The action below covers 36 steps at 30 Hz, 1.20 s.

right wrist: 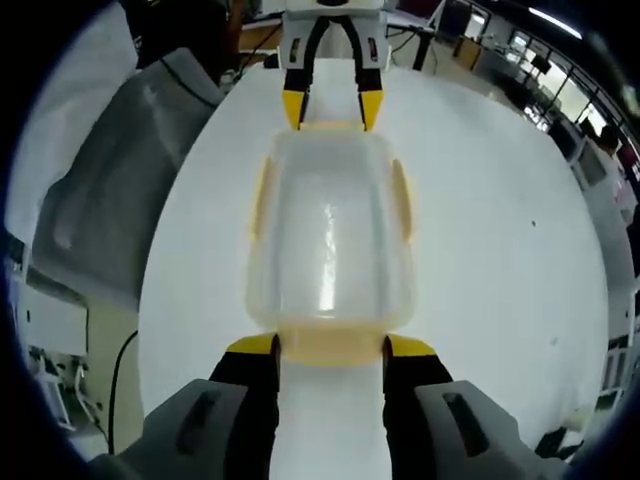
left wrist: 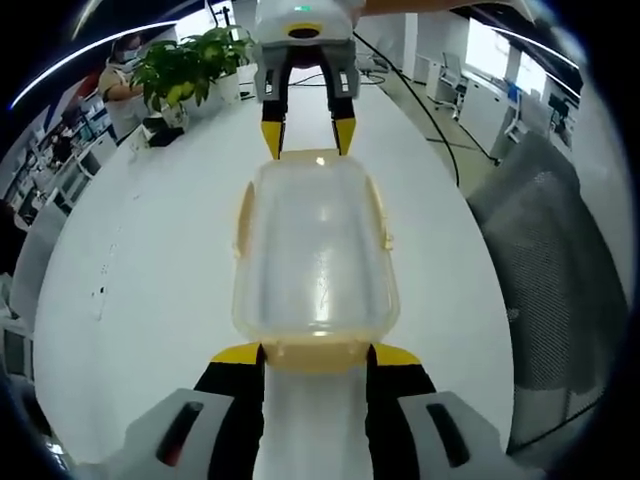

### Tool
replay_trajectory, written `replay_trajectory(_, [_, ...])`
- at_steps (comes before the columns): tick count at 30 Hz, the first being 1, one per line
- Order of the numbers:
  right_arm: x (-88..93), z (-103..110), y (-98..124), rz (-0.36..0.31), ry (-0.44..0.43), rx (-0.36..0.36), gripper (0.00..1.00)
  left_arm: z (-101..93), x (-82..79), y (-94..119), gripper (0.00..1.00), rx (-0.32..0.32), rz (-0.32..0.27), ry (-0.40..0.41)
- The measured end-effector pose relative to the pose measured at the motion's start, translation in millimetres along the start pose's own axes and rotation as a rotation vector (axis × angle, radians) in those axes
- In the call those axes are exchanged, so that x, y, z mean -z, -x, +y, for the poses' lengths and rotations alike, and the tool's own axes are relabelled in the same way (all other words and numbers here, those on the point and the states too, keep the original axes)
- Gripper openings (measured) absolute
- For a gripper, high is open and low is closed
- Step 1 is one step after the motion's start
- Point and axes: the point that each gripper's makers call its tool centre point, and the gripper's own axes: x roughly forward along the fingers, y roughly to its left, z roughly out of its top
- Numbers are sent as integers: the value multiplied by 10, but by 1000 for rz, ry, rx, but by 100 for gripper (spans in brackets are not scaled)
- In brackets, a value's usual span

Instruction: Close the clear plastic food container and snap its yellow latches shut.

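Note:
The clear plastic container (left wrist: 315,250) (right wrist: 330,230) lies lengthwise on the white table (left wrist: 150,250), lid on top. Yellow side latches (left wrist: 382,215) (right wrist: 402,200) run along both long sides. My left gripper (left wrist: 316,355) is open, and its yellow fingertips (left wrist: 237,353) flank the yellow end latch (left wrist: 315,366) at the near end. At the opposite end my right gripper (right wrist: 330,348) is open in the same way around the other end latch (right wrist: 330,352). Each gripper faces the other across the box: the right gripper (left wrist: 308,138) and the left gripper (right wrist: 332,110) stand at the far ends.
A potted plant (left wrist: 190,70) stands at the table's far left, with a seated person (left wrist: 120,75) beyond it. A black cable (left wrist: 420,100) runs across the table. A grey mesh chair (left wrist: 550,260) (right wrist: 120,170) sits beside the table edge.

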Motion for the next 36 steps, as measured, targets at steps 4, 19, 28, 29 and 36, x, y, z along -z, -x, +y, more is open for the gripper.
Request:
replay_trajectory(4, [4,-15,2,6,5,6,37,-3,4,-1,34,-2,1,-8])
replay_trajectory(19, [-57,-41,108,-17,-40,22,38,13,5,118,37,-22,2,-3])
replay_trajectory(28, [-138,-34,227,-46,-73,67,37,13,-82,226,37,-54,-17,52])
replay_trajectory(29, [-145,-27,242,-52,-79,71,36,18,-98,237,37,-63,-22,65])
replay_trajectory(36, [-204,-67,293,-125,-193,132,34,87,-155,248,34,-145,-70,228])
